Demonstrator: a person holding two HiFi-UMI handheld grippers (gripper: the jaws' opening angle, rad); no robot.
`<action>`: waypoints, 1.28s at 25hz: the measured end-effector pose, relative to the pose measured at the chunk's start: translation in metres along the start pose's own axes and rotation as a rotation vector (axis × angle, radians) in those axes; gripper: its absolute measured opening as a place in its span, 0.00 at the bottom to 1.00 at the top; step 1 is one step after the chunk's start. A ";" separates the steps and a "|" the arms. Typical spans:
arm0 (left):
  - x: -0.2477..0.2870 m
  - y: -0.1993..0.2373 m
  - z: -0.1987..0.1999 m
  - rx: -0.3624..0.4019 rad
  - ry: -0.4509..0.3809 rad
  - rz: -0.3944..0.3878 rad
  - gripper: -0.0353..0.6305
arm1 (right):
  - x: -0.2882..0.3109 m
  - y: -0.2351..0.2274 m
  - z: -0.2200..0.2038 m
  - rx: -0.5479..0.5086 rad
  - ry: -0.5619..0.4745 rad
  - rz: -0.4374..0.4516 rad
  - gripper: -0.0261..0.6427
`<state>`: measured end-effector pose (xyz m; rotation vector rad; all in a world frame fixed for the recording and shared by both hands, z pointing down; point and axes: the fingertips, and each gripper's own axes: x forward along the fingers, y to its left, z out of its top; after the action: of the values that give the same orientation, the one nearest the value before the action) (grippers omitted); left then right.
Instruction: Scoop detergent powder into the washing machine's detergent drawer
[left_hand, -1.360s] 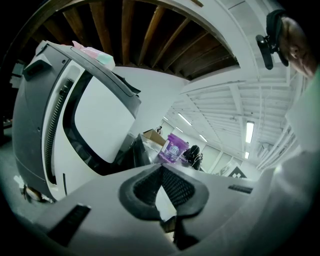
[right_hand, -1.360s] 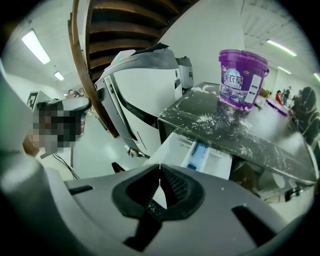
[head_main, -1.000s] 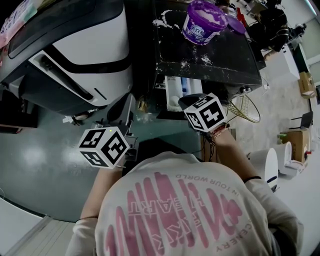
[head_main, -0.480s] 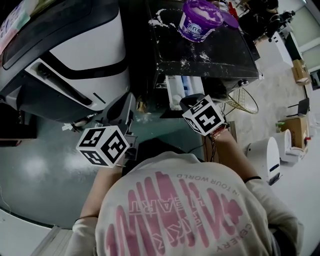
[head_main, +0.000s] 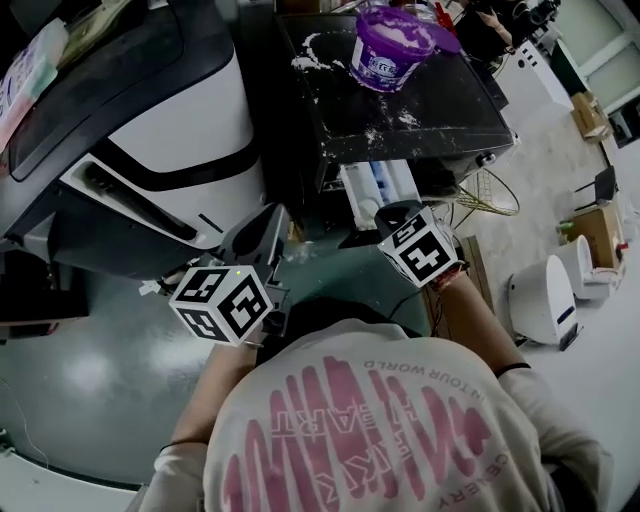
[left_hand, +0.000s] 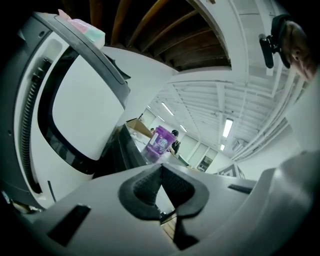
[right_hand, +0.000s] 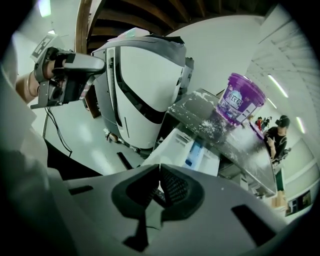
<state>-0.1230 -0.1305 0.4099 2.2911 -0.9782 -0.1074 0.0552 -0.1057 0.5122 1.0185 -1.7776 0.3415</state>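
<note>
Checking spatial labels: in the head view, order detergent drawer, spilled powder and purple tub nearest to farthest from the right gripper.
1. detergent drawer, just beyond right gripper
2. spilled powder, on black top
3. purple tub, top's far end

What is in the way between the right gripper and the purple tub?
Nothing that shows. The tub stands in plain sight on the washer's black top, with only spilled powder around it. The right gripper, fingers shut and empty, is near the open drawer.
</note>
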 end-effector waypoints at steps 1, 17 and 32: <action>0.000 0.000 -0.001 0.001 0.010 -0.011 0.06 | -0.001 0.001 0.000 -0.001 0.004 -0.012 0.05; -0.006 -0.001 -0.011 0.009 0.014 -0.007 0.06 | -0.012 0.004 0.001 -0.035 -0.085 -0.139 0.05; -0.042 -0.044 -0.042 0.030 -0.049 0.138 0.06 | -0.021 0.013 -0.001 -0.282 -0.235 -0.228 0.05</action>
<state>-0.1133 -0.0574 0.4107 2.2494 -1.1669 -0.0924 0.0486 -0.0873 0.4977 1.0751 -1.8290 -0.1743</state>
